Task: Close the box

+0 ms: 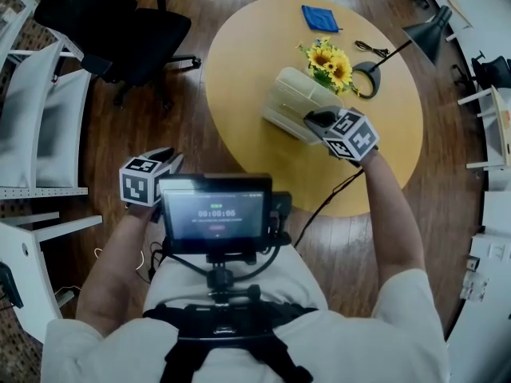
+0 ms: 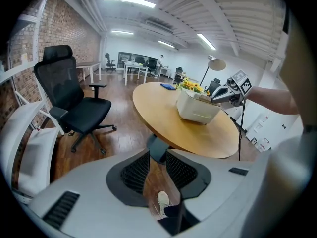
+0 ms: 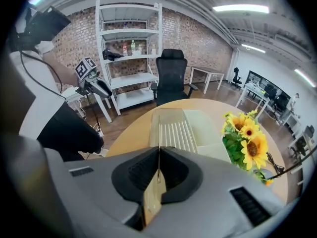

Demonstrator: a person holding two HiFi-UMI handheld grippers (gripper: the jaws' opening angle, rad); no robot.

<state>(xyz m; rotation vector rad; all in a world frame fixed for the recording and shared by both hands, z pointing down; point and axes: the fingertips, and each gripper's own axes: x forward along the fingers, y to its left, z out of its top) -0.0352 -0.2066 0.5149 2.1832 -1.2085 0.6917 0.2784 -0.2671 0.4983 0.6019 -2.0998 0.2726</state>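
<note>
While the right gripper (image 1: pixel 317 120) hung clenched, nothing visibly between its jaws, the box (image 1: pixel 289 100) sat directly ahead of and under them. Its ribbed lid looked down or nearly so, so closing seemed mostly done, with perhaps a final press left. The left gripper (image 1: pixel 171 160) stood released and empty, the box far ahead.

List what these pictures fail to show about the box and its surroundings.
- Contents of the box: every view, its own sides block them.
- Box's near corner: head view, the right hand-held gripper covers it.
- Shelf items: right gripper view, too small to name.
</note>
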